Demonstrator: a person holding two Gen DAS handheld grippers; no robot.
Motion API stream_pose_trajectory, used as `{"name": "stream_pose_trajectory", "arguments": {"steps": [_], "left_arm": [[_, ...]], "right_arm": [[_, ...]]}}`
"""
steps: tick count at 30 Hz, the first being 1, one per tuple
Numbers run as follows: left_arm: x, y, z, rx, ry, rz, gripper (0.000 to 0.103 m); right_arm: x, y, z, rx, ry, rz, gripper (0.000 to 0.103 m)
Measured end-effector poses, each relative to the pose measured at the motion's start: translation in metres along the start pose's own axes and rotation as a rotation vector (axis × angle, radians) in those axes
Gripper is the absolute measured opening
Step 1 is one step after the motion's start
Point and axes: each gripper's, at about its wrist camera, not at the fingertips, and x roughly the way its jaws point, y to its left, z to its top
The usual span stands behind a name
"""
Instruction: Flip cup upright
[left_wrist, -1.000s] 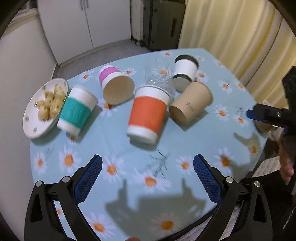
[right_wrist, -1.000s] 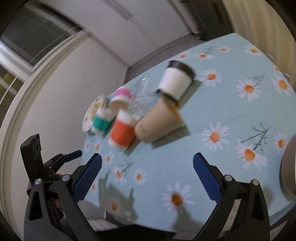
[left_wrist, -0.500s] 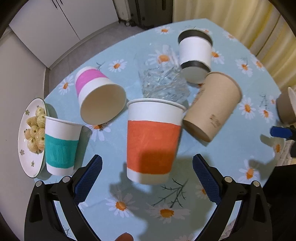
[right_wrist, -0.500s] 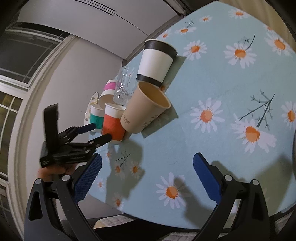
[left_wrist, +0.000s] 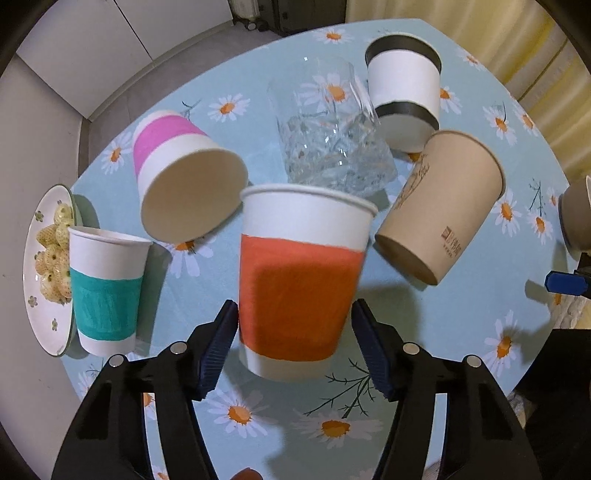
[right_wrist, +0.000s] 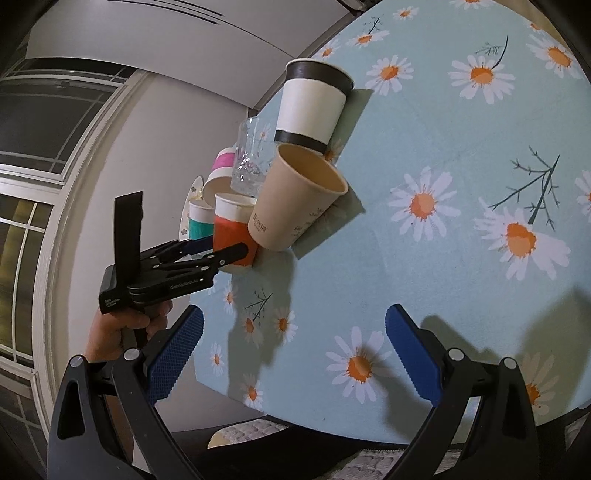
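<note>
An orange-banded paper cup (left_wrist: 299, 280) stands upright on the daisy tablecloth (left_wrist: 258, 413). My left gripper (left_wrist: 293, 332) has its jaws on either side of the cup's lower half, close to it; contact is unclear. The right wrist view shows this gripper (right_wrist: 221, 251) at the orange cup (right_wrist: 232, 232). A pink-banded cup (left_wrist: 184, 177) and a brown cup (left_wrist: 443, 206) lie on their sides beside it. My right gripper (right_wrist: 291, 354) is open and empty over the table's near edge.
A teal-banded cup (left_wrist: 107, 291) stands at the left next to a plate of snacks (left_wrist: 48, 266). A clear glass (left_wrist: 332, 129) and a black-and-white cup (left_wrist: 404, 88) stand behind. A bowl (left_wrist: 576, 214) sits at the right edge.
My left gripper has moved forward to the orange cup and its jaws have narrowed around it. The right gripper has shifted a little closer to the table.
</note>
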Motion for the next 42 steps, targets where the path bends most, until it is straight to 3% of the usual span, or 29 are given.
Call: {"name": "stream_pose_trajectory", "arguments": {"steps": [10, 16, 20, 24, 33, 38, 42], "left_arm": [[-0.009, -0.004, -0.004, -0.015, -0.015, 0.007, 0.058], [-0.041, -0.001, -0.029, -0.08, -0.036, -0.008, 0.058], [-0.058, -0.001, -0.051, -0.177, -0.046, -0.075, 0.058], [-0.067, -0.007, -0.079, -0.31, -0.061, -0.203, 0.058], [-0.045, -0.045, -0.115, -0.565, -0.067, -0.387, 0.058], [-0.026, -0.065, -0.126, -0.685, -0.048, -0.446, 0.058], [-0.023, -0.079, -0.125, -0.715, -0.063, -0.425, 0.058]], "right_arm": [[0.001, 0.001, 0.002, -0.011, -0.006, -0.011, 0.098], [-0.005, 0.007, 0.0, -0.034, -0.011, 0.019, 0.098], [-0.012, 0.01, -0.002, -0.044, -0.008, 0.048, 0.098], [-0.016, 0.013, -0.005, -0.068, 0.011, 0.046, 0.098], [-0.021, 0.0, -0.015, -0.059, 0.084, 0.023, 0.098], [-0.031, -0.008, -0.015, -0.039, 0.073, 0.026, 0.098], [-0.039, -0.013, -0.014, -0.021, 0.06, 0.039, 0.098]]}}
